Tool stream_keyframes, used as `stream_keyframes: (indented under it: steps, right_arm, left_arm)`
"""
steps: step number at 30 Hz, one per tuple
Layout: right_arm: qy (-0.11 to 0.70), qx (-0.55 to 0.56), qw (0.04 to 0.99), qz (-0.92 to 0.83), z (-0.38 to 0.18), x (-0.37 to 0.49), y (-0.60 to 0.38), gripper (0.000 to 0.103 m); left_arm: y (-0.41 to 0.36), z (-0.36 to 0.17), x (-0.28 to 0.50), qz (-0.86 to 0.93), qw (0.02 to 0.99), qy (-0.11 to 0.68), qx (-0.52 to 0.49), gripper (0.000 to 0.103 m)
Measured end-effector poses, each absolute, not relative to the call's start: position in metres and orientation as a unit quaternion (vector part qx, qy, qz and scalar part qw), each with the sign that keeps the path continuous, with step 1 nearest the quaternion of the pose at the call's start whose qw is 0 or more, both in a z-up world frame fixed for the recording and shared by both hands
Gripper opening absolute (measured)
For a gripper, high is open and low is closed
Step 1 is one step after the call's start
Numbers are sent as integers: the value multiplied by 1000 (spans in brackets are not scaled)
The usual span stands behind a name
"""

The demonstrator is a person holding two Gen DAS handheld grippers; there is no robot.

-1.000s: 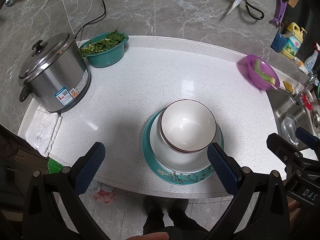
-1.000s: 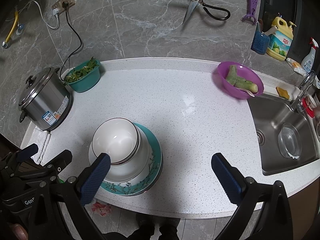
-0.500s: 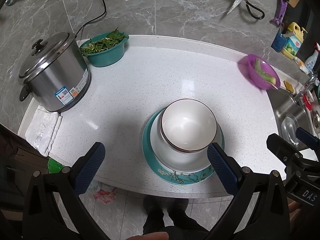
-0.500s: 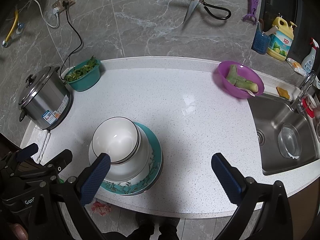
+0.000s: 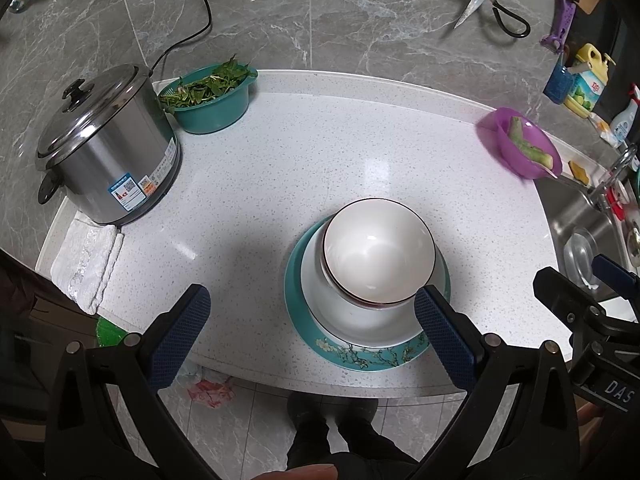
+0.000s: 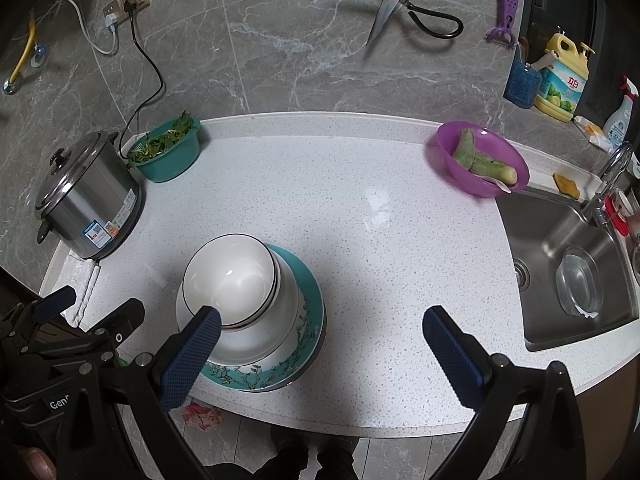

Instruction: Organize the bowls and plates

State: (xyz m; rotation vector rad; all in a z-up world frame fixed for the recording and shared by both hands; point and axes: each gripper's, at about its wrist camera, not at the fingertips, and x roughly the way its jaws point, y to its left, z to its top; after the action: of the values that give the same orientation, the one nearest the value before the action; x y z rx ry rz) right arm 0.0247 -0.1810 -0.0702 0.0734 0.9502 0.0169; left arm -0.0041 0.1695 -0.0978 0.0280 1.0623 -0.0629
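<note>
Fingers: left gripper [image 5: 308, 332] spread wide, right gripper [image 6: 320, 354] spread wide, both hold nothing | bowl [image 5: 378, 262] sits on plates [image 5: 360, 354] near front counter [image 5: 320, 152] edge | stack lies by left gripper's right finger, by right gripper's left finger | neither is clearly nearer

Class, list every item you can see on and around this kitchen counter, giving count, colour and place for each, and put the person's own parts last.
Bowls: two, white, nested on the plates.
White plate: one, under the bowls.
Teal plate: one, floral rim, bottom of stack, front of counter.
Rice cooker: one, steel, left.
Colander of greens: one, teal, back left.
Purple bowl: one, holds green vegetable pieces, beside the sink.
Towel: one, white, left edge.
Sink: one, steel, right; a clear bowl inside.
Scissors: one, on the wall.
Detergent bottle: one, yellow, back right.
Left gripper: open, empty.
Right gripper: open, empty.
</note>
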Motion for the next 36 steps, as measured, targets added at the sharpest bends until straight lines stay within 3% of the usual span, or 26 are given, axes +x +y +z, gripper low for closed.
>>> stream_keyframes:
  steps: [36]
  right_arm:
    - [460, 32, 887, 12, -71, 29, -183, 103]
  left_arm:
    - [172, -101, 0, -30, 861, 508, 14, 103]
